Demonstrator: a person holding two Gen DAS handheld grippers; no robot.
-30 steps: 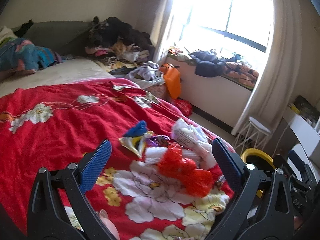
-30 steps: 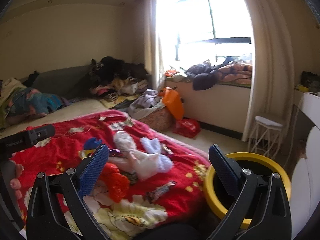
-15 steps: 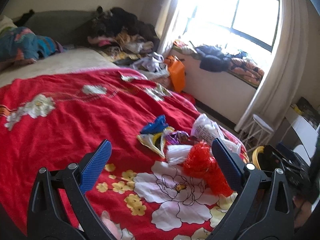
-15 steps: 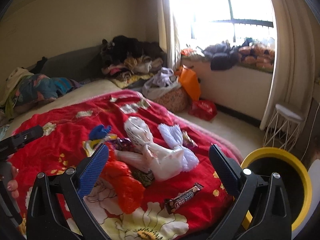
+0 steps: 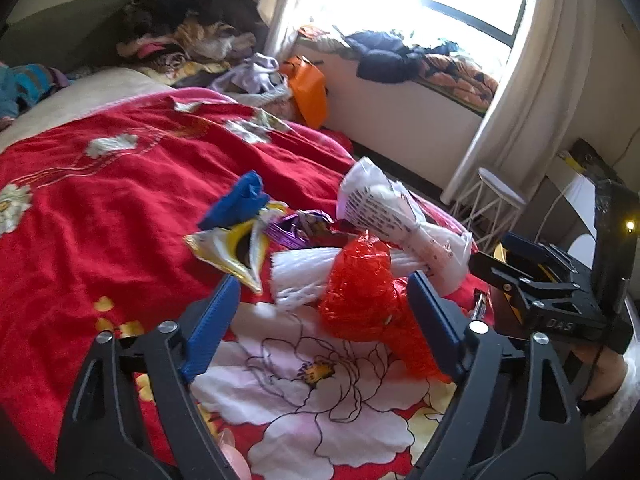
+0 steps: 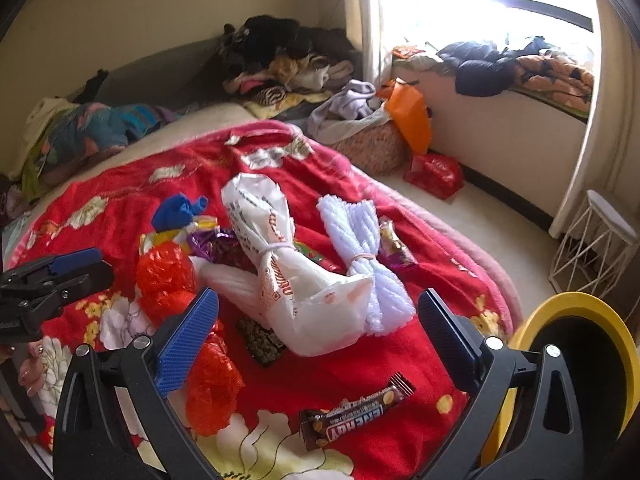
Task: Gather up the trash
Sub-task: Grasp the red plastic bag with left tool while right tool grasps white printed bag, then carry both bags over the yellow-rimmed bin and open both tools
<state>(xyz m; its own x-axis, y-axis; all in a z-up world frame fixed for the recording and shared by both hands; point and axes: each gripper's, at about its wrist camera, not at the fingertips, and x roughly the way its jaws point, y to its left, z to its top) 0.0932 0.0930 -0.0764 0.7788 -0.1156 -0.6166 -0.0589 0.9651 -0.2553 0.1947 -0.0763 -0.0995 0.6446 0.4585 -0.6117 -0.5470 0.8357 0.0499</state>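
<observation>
A heap of trash lies on the red flowered blanket (image 5: 100, 208): a red plastic bag (image 5: 360, 296), a tied white printed bag (image 6: 280, 264), a white ribbed bundle (image 6: 360, 248), a blue scrap (image 5: 236, 200), a yellow wrapper (image 5: 236, 248), a purple wrapper (image 5: 296, 228) and a brown snack bar (image 6: 352, 412). My left gripper (image 5: 320, 320) is open, its fingers either side of the red bag, just above the blanket. My right gripper (image 6: 316, 336) is open above the white bag and bar. A yellow-rimmed bin (image 6: 580, 352) stands at the bed's right edge.
The right gripper (image 5: 540, 284) shows at right in the left wrist view. Piled clothes (image 6: 288, 60) lie at the bed's far end. An orange bag (image 6: 408, 116), a red bag (image 6: 436, 172) and a white wire stool (image 6: 600, 240) stand on the floor by the window ledge.
Both grippers have moved forward and down toward the trash heap. The left gripper now straddles the red bag; the right one tilted down over the white bag. Jaws stayed open.
</observation>
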